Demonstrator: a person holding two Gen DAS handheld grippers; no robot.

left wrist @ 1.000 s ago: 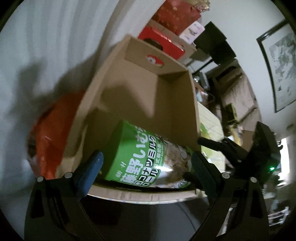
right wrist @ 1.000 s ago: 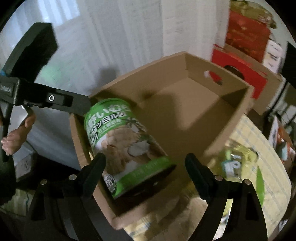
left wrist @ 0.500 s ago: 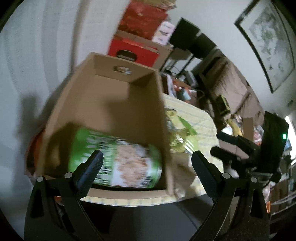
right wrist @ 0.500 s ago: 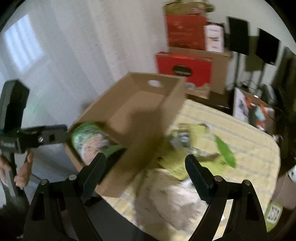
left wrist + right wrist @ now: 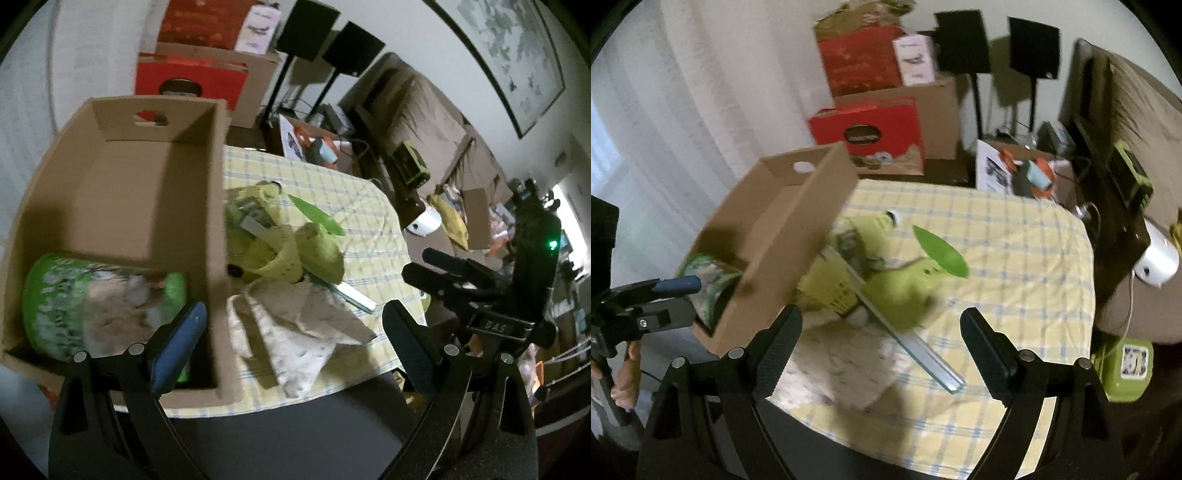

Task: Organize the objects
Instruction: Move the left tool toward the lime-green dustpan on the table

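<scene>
The green cylindrical can (image 5: 99,302) lies on its side in my open brown cardboard box (image 5: 122,192). My left gripper (image 5: 291,343) is spread, empty. Yellow-green plastic bags (image 5: 886,280) sit beside the box. My right gripper (image 5: 881,347) is spread too.

A green can (image 5: 99,302) is seen in a brown box (image 5: 122,184); the tablecloth (image 5: 1015,243) is checked yellow and blue.

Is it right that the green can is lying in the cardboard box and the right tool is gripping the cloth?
Not quite. The can does lie in the box, but the right tool is open and holds nothing; it hangs above the cloth, as the right wrist view shows.
</scene>
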